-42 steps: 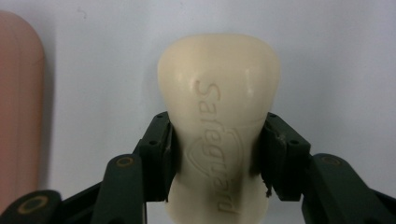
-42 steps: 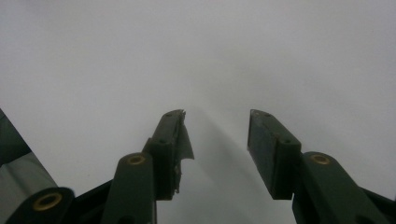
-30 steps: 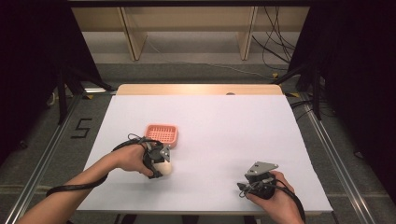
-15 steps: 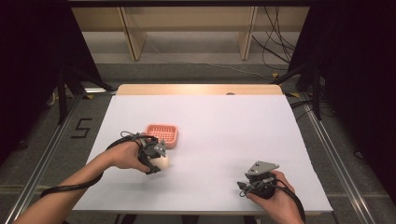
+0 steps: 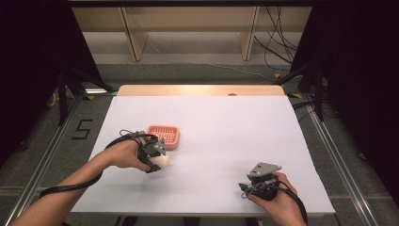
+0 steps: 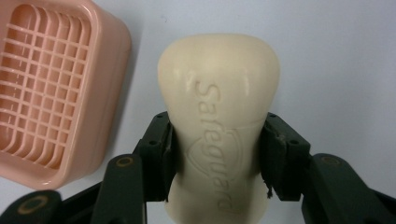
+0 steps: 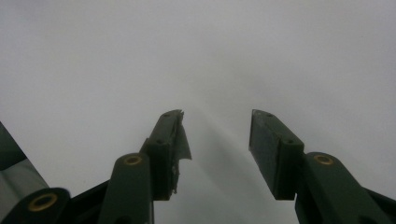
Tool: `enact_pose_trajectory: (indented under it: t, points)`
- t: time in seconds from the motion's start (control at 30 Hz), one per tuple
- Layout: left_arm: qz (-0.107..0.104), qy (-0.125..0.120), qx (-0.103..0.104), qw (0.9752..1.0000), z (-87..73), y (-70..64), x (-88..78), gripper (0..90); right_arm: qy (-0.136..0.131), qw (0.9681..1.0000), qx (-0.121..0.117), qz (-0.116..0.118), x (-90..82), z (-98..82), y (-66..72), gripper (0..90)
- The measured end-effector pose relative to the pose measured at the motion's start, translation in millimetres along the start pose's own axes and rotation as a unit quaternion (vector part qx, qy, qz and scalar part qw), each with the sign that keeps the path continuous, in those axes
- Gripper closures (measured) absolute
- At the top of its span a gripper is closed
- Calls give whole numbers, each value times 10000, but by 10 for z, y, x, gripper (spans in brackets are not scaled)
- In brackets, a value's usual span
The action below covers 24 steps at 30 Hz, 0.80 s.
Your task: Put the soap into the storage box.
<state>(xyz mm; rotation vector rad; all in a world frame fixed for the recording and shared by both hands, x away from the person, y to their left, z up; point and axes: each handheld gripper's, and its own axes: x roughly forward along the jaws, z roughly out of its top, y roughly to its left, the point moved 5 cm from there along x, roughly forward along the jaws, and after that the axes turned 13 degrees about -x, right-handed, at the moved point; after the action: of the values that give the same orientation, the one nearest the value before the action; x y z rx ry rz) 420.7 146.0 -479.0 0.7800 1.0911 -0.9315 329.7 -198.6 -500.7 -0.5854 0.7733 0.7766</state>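
Clamping a cream soap bar (image 6: pixel 218 126) across its narrow waist, the left gripper (image 5: pixel 157 155) sits at the near left of the white table (image 5: pixel 226 127), its 2 pads pressed against the bar's sides. The bar carries raised lettering on its top face and sticks out past the jaws, with its rounded far end free. Just beside it on the left in the left gripper view lies the pink soap dish (image 6: pixel 51 88), a slatted tray with a rounded rim; a thin strip of table separates the dish's corner from the bar, so the 2 are close but apart. In the high view the dish (image 5: pixel 164 135) lies just beyond the left gripper, toward the far side.

At the near right, close to the table's near edge, the right gripper (image 5: pixel 256 186) rests in the person's hand with its jaws spread and nothing between them; in the right gripper view its pads (image 7: pixel 268 149) stand over bare white surface.

Between the 2 grippers the table is bare, and wide bare room runs to the far edge and the right edge.
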Motion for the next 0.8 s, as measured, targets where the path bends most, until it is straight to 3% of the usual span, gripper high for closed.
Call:
enact_pose_trajectory:
  t: [0.17,0.27,0.8]
  points:
    - [110,-23,20,9999,15,41,-46,499,-112,9999,-89,-14,20,8,-12,545]
    - [157,-14,44,9999,22,59,-64,499,-46,10000,10,-47,7,3,0,545]
    - [350,53,160,9992,44,119,-96,499,-113,9999,-72,-15,19,11,-11,545]
